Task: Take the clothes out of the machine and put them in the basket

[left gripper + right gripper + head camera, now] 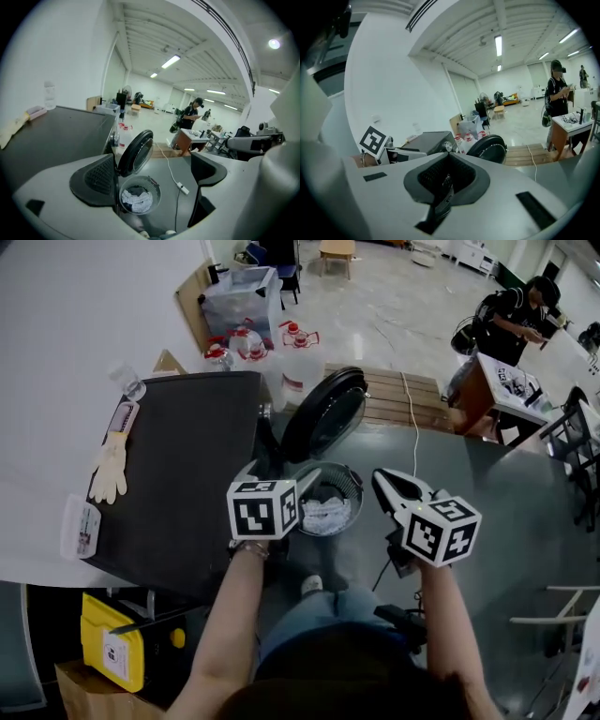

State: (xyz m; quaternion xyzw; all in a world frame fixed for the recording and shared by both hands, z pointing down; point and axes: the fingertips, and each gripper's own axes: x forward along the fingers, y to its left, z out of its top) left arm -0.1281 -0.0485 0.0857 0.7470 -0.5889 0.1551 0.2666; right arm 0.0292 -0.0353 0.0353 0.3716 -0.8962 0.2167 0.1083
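White glove [110,468] lies on top of dark machine [187,484], left side. Left gripper [279,474] released, jaws spread wide, nothing between them. Round door [325,415] stands open. Basket [355,486] on floor just beside machine, below door, between both grippers. Clothes [325,517], white and dark, lie inside it. Right gripper [382,486] clenched, nothing visibly held. Person [514,315] stands far right.

White wall [94,296] at 10 o'clock; glossy pale floor [375,306] far 1; wooden pallet [403,399] nearer 1; person [516,315] by desk [506,395] at 2; ceiling strip lights [171,61] overhead; white cable [415,427] on grey mat [525,521] at 3
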